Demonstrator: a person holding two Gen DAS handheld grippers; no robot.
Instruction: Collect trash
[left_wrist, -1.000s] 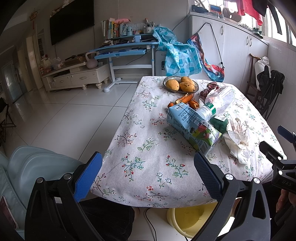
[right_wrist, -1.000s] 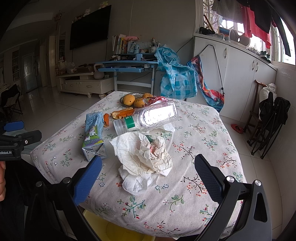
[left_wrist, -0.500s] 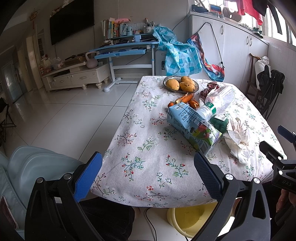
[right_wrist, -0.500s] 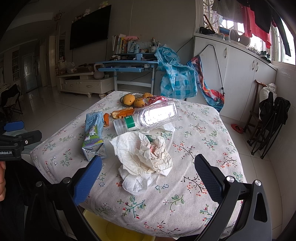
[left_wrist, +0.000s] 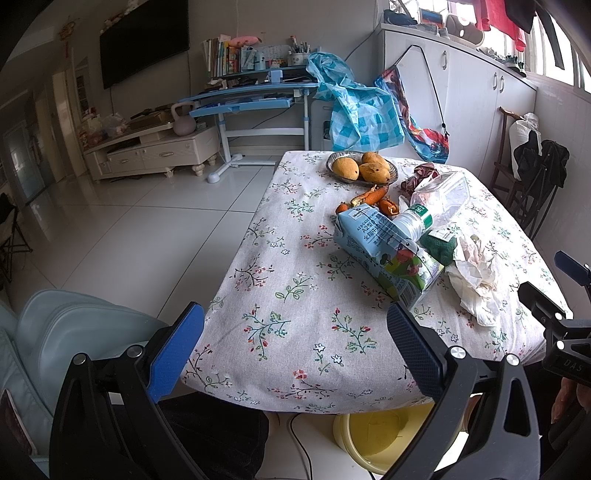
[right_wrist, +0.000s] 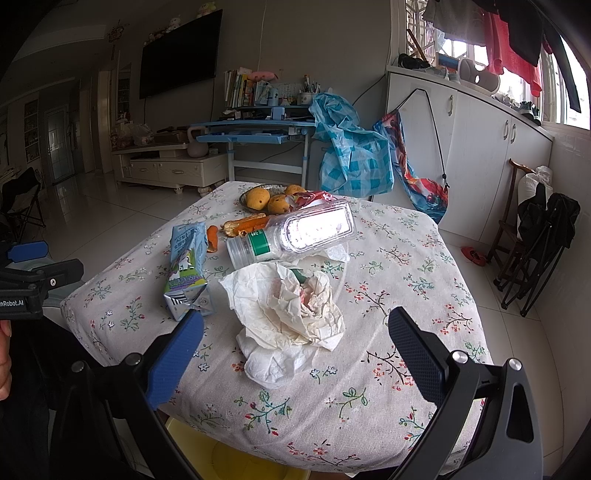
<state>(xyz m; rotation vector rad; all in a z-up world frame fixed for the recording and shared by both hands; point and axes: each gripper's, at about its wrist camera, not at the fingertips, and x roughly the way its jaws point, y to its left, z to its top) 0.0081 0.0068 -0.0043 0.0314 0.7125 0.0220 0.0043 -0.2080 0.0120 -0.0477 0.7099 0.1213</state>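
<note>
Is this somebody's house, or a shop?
Most likely a house, a living room. There is a TV on the wall, a blue desk with books on it, and a table with a flowery cloth.

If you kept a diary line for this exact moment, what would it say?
left gripper: open, empty | right gripper: open, facing crumpled paper | milk carton, bottle: on table | bin: below table edge

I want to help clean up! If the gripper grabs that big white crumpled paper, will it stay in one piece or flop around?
The crumpled paper looks soft and creased, so it would probably squash and droop. It seems to be loose layers, so a piece might trail or drop. It is likely very light.
</note>
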